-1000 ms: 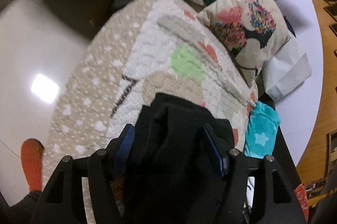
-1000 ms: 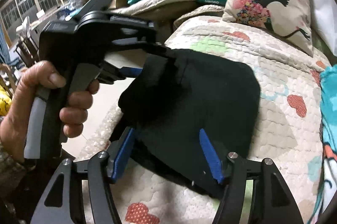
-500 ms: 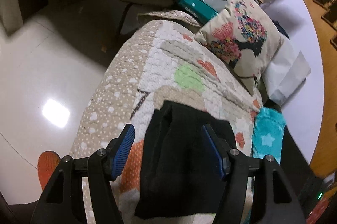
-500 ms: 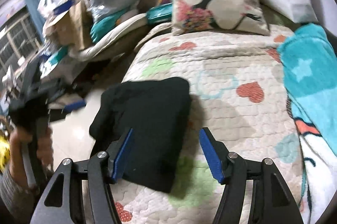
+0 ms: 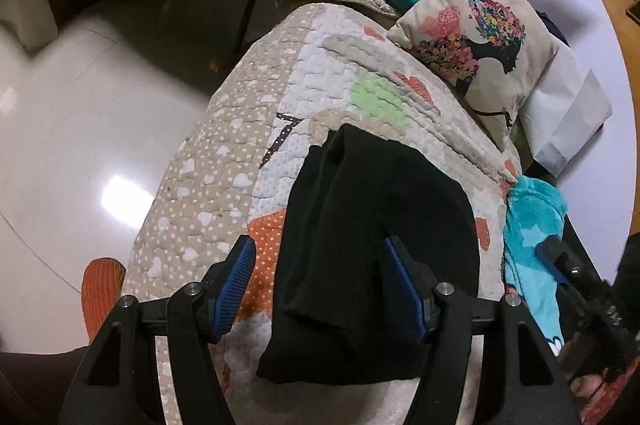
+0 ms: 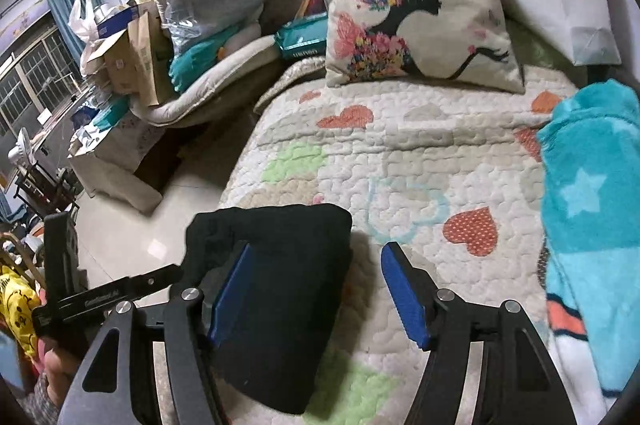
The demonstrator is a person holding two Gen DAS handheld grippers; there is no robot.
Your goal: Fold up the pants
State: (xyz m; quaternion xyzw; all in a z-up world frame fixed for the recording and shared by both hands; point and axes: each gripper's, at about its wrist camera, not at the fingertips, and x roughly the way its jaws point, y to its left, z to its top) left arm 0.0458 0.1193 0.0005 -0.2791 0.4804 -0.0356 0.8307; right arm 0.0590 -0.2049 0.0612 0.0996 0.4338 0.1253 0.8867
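Observation:
The black pants [image 5: 360, 245] lie folded into a compact bundle on the quilted bedspread [image 5: 248, 153], near its edge. They also show in the right wrist view [image 6: 280, 289]. My left gripper [image 5: 320, 285] is open and empty, held above the bundle with a finger on each side. My right gripper [image 6: 316, 289] is open and empty, above the bundle's right edge. The right gripper's tip also shows at the far right of the left wrist view [image 5: 560, 261]; the left gripper's body shows at the lower left of the right wrist view [image 6: 108, 293].
A floral cushion [image 6: 416, 17] leans at the bed's far end. A turquoise star blanket [image 6: 592, 193] lies on the right. The shiny floor [image 5: 80, 145] drops off on the left. Bags, boxes and bedding [image 6: 192, 25] pile up beyond it.
Both grippers let go of the pants and drew back and up. The bundle now lies flat on the bedspread. The left gripper has moved off to the left of the right view.

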